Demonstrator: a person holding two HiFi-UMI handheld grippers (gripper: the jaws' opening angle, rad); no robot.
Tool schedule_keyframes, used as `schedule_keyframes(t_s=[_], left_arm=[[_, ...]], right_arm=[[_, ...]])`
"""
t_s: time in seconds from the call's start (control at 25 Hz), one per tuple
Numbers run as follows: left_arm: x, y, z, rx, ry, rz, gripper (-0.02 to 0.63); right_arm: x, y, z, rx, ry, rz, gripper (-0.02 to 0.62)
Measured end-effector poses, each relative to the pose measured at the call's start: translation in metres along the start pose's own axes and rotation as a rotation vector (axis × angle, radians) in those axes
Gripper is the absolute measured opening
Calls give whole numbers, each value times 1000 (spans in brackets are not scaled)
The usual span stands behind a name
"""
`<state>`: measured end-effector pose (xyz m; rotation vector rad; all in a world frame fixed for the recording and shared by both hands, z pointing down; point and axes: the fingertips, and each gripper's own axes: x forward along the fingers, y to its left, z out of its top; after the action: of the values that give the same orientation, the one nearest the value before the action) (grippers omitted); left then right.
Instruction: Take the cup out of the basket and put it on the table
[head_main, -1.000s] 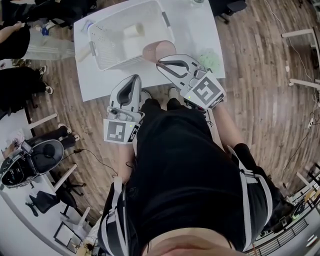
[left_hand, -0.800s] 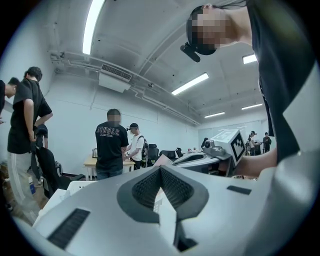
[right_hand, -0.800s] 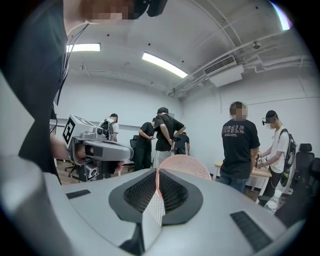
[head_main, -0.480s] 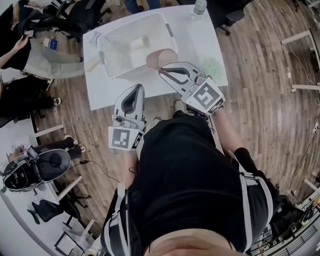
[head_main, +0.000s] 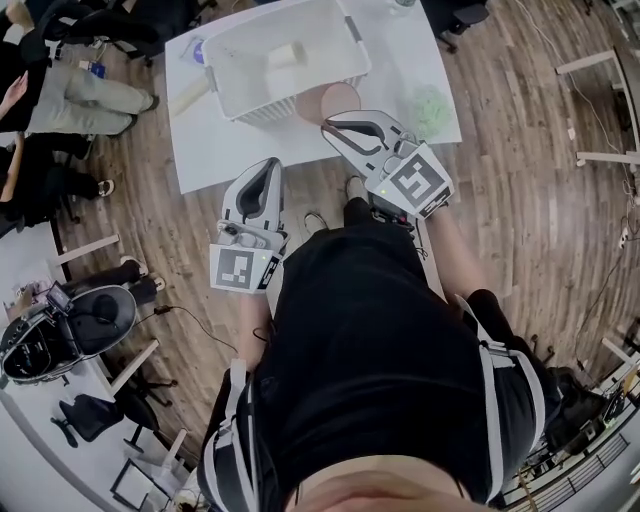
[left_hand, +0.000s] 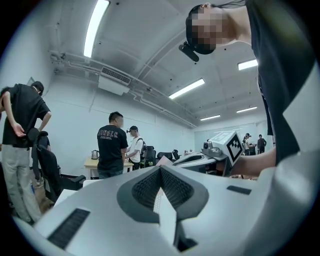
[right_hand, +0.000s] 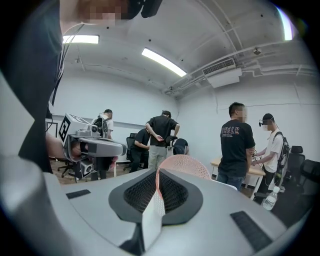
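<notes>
In the head view a pink mesh-textured cup (head_main: 338, 100) hangs just outside the near right corner of the white basket (head_main: 330, 75), over the white table (head_main: 215, 150). My right gripper (head_main: 333, 124) is shut on the cup's rim. In the right gripper view the cup (right_hand: 183, 165) rises above the closed jaws of my right gripper (right_hand: 159, 176), its thin pink wall pinched between them. My left gripper (head_main: 268, 168) hovers at the table's near edge, shut and with nothing in it. The left gripper (left_hand: 160, 173) points level across the room.
Cream blocks (head_main: 284, 55) lie in the basket. A green tuft (head_main: 428, 108) sits on the table to the right of the cup, and a stick-like thing (head_main: 190, 96) lies left of the basket. Several people (left_hand: 111, 145) stand beyond the table. Wooden floor surrounds it.
Both grippers have drawn back a little toward the table's near edge. The cup, still in the right gripper, has come away from the basket's corner. The head view has shifted.
</notes>
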<state>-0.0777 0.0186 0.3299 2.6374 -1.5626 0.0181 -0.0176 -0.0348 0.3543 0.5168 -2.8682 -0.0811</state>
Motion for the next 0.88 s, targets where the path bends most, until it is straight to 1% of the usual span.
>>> schedule_keyframes(t_s=[0.24, 0.36, 0.52, 0.68, 0.88], left_arm=[[-26, -4, -10, -21, -2, -42, 20], [-41, -10, -14, -32, -2, -69, 20], [-65, -15, -19, -50, 5, -102, 20], [-77, -25, -20, -42, 11, -127, 20], [-79, -34, -18, -42, 5, -114, 20]], right_arm=[[-4, 29, -10, 11, 39, -40, 34], [-9, 45, -14, 33, 32, -62, 32], [-11, 62, -30, 39, 81, -98, 34], [-19, 68, -38, 37, 107, -121, 33], [-21, 66, -61, 36, 144, -107, 33]])
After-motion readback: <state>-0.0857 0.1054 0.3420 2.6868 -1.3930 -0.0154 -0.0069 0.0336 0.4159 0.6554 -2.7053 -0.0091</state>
